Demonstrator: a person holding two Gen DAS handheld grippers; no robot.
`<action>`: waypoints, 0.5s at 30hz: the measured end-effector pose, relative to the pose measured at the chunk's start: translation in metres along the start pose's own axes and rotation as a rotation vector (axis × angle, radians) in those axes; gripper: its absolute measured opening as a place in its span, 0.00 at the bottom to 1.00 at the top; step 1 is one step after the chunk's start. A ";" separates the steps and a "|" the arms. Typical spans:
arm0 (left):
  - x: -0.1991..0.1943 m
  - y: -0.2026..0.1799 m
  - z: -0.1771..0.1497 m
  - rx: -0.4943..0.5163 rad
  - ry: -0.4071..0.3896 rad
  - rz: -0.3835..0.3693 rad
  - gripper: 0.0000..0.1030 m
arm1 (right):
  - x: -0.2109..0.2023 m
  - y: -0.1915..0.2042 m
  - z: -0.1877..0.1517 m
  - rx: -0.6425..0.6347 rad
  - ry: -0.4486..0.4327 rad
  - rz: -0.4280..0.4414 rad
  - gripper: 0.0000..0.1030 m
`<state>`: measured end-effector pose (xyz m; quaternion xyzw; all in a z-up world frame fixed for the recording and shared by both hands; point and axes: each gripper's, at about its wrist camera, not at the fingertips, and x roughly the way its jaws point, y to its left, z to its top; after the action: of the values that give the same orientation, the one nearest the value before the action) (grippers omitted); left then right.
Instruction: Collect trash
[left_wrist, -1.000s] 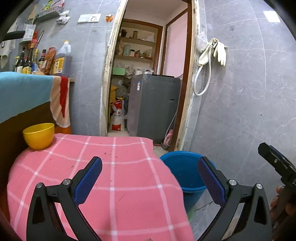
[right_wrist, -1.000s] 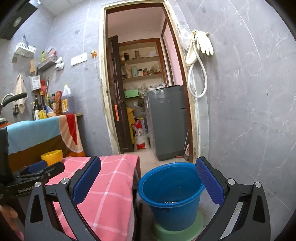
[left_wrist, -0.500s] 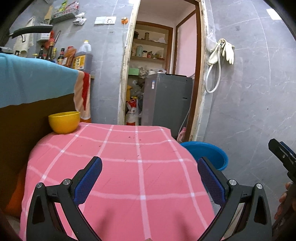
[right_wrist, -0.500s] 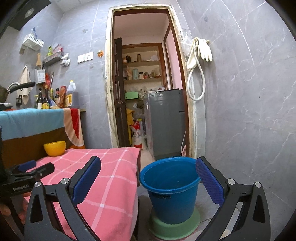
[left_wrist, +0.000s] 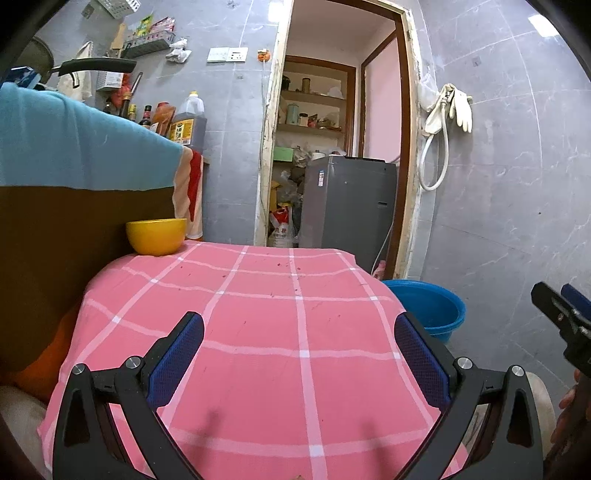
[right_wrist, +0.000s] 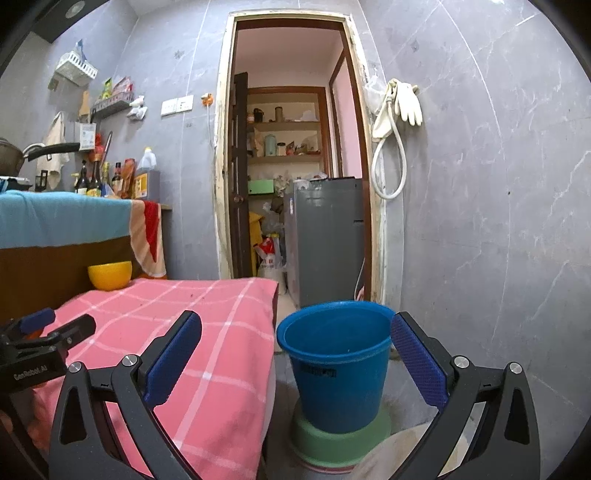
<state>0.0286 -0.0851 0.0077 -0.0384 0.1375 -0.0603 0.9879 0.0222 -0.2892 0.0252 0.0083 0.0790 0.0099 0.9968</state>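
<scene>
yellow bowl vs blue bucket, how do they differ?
The yellow bowl is small and shallow; the blue bucket is far larger and deep. The yellow bowl sits on the pink checked tablecloth at its far corner; the blue bucket stands low beside the table on a green base. Both are open-topped, upright and untouched by the tongs.

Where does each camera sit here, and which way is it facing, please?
Left wrist: on the left hand-held gripper, open, looking across the pink checked cloth to the doorway; the right hand-held gripper and fingers show at right.
Right wrist: on the right hand-held gripper, open, facing the blue bucket; the left one shows at left.
Shared: cloth, yellow bowl, bucket, doorway.
</scene>
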 end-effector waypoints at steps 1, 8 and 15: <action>-0.001 0.000 -0.002 -0.003 -0.003 0.002 0.98 | 0.000 0.000 -0.002 0.003 0.006 0.000 1.00; -0.006 0.004 -0.014 0.002 -0.009 0.020 0.98 | 0.000 0.002 -0.014 -0.006 0.022 -0.013 1.00; -0.004 0.007 -0.022 0.001 0.004 0.028 0.98 | 0.001 0.000 -0.018 -0.003 0.034 -0.019 1.00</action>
<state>0.0193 -0.0786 -0.0128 -0.0360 0.1397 -0.0465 0.9884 0.0209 -0.2893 0.0072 0.0057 0.0961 0.0007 0.9954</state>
